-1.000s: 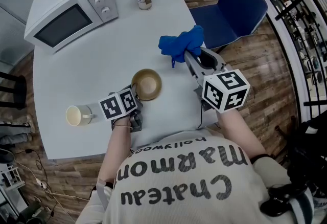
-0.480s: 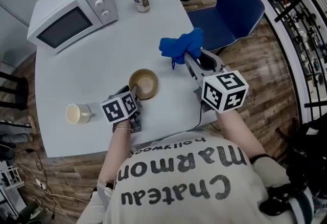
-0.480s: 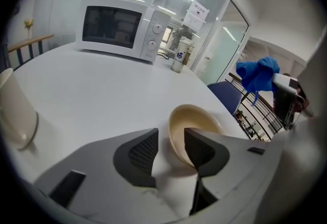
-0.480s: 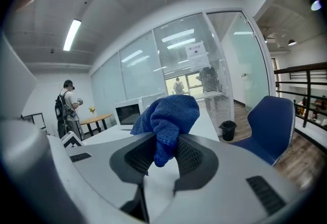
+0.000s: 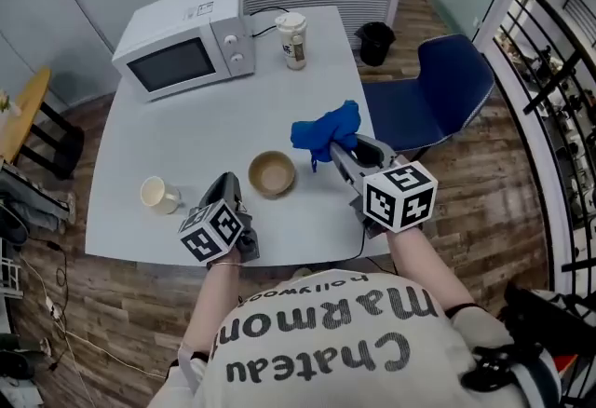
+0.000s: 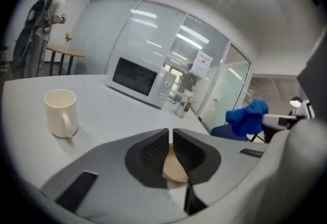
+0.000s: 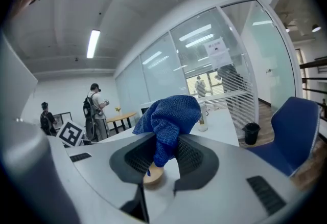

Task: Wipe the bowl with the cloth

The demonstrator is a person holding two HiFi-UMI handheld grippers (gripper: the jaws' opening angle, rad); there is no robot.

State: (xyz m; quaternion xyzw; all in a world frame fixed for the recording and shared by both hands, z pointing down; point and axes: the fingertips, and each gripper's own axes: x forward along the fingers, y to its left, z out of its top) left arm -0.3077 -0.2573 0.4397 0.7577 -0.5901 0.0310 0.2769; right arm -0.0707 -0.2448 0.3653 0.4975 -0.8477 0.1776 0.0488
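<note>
Head view looks down on a big table. The microwave sits at the table's far left. The right gripper, over the table's right edge, pinches the blue cloth. The left gripper, over the table's front edge, has just been closing. Its jaws are almost together, holding nothing. The bowl stands near the table's front edge.

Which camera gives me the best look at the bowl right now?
Head view: the whole bowl shows from above, on the table. Left gripper view gives only a tan sliver through the jaw gap; right gripper view a small patch below the cloth.
</note>
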